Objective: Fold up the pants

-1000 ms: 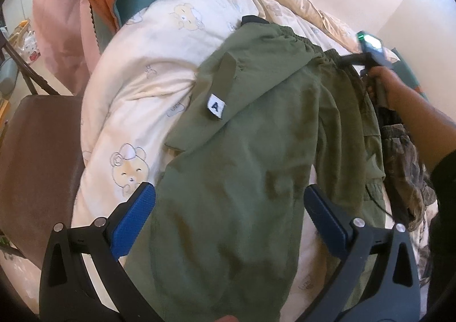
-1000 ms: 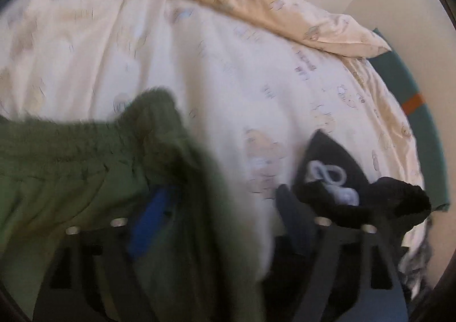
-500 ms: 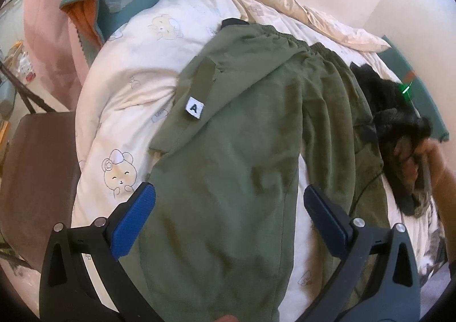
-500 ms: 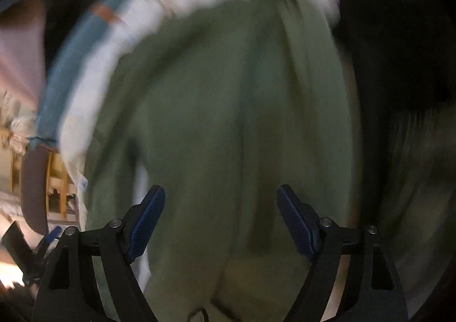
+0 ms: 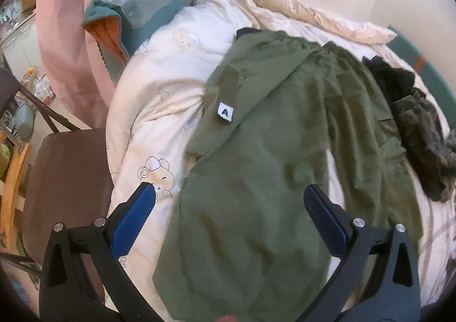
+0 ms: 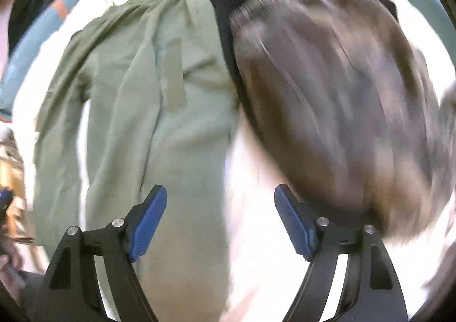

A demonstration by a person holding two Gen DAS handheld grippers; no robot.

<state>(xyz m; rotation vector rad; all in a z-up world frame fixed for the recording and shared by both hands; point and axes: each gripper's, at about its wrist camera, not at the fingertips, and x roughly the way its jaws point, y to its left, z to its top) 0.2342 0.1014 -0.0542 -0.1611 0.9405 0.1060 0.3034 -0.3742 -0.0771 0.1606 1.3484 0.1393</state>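
Olive green pants (image 5: 256,151) lie spread on a white quilt (image 5: 159,111), waistband far, legs near, a white tag with an "A" (image 5: 225,112) on a folded-over flap. My left gripper (image 5: 228,194) hovers open above the near leg, nothing between its pads. In the blurred right wrist view the pants (image 6: 159,111) run down the left side. My right gripper (image 6: 220,191) hangs above them, its jaws wide but closing. One finger is over the green cloth and the gap is over bare quilt; the pads press on nothing.
A dark pile of black and camouflage clothes (image 5: 419,128) lies right of the pants, filling the right wrist view's right side (image 6: 327,94). A brown chair (image 5: 65,179) stands left of the bed. A pink curtain (image 5: 71,23) and a teal pillow (image 5: 148,8) are at the far left.
The right gripper swept fast from the waistband to over the pant leg beside the dark pile. The hand holding it has left the left wrist view. The left gripper shifted slightly.
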